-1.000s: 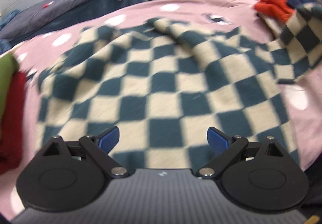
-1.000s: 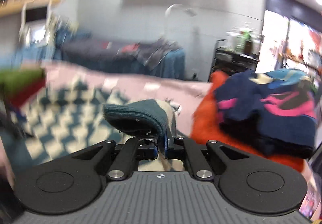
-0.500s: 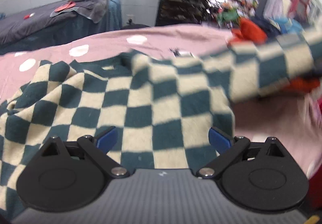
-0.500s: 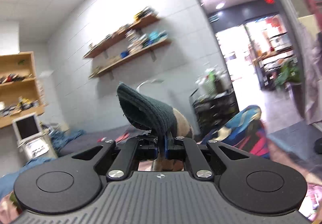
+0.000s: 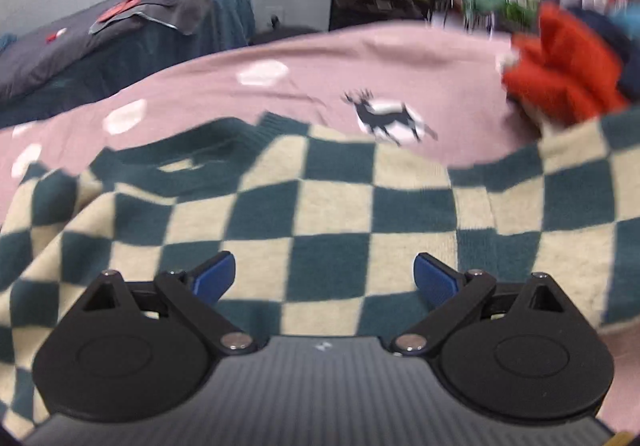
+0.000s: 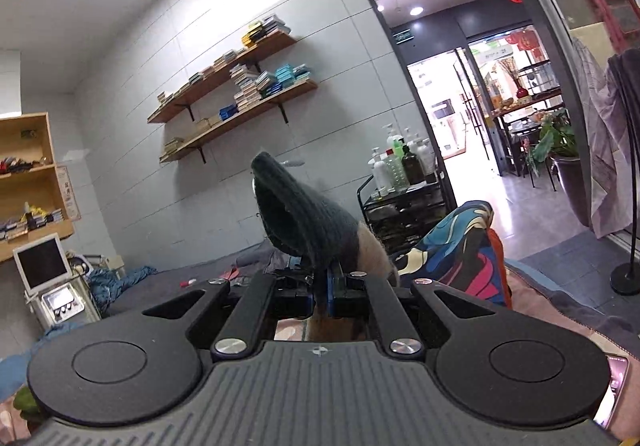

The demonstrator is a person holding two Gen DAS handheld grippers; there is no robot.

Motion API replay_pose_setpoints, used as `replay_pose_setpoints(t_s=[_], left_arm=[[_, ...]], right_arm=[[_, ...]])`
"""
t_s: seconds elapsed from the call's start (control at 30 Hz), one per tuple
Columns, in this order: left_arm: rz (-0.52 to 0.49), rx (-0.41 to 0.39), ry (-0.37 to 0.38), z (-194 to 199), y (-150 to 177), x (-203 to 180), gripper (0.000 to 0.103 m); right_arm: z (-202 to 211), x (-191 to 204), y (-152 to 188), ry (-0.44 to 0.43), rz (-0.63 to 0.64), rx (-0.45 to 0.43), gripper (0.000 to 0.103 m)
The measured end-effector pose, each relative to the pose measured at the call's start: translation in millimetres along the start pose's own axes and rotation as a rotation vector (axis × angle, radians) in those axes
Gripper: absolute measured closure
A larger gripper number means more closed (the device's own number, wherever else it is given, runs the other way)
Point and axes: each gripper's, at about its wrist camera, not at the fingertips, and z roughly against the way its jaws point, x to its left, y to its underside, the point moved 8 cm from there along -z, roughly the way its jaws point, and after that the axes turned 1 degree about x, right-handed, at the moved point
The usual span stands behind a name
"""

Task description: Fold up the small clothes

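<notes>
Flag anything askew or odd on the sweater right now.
Checkered sweater lies rumpled on the pink blanket, one sleeve pulled up off to the side. Right gripper pinches its dark cuff; left gripper is open, empty.

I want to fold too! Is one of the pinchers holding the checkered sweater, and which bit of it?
The right gripper is shut on the checkered sweater, pinching the dark green ribbed cuff of a sleeve. The left gripper is open above it, holding nothing.
</notes>
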Motion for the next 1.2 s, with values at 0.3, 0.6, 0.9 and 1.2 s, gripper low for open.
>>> replay_pose_setpoints(t_s=[0.3, 0.6, 0.9, 1.2], left_arm=[[-0.287, -0.058, -0.235, -29.6, 12.8, -53.6, 0.000], [-0.252, -0.066, -0.225, -6.0, 14.5, -36.5, 0.000], [-0.105, -0.041, -0.215, 17.3, 48.6, 15.8, 0.000], [0.127, -0.003, -0.340, 56.1, 117.1, 129.3, 0.000]], right_arm=[[-7.1, 12.3, 10.1, -0.031, 0.030, 0.039, 0.094], [-23.7, 30.8, 10.0, -0.070, 0.071, 0.054, 0.093], [-95.5, 93.8, 23.5, -0.210, 0.114, 0.129, 0.093], [-202.7, 200.9, 88.3, -0.377, 0.187, 0.247, 0.093]])
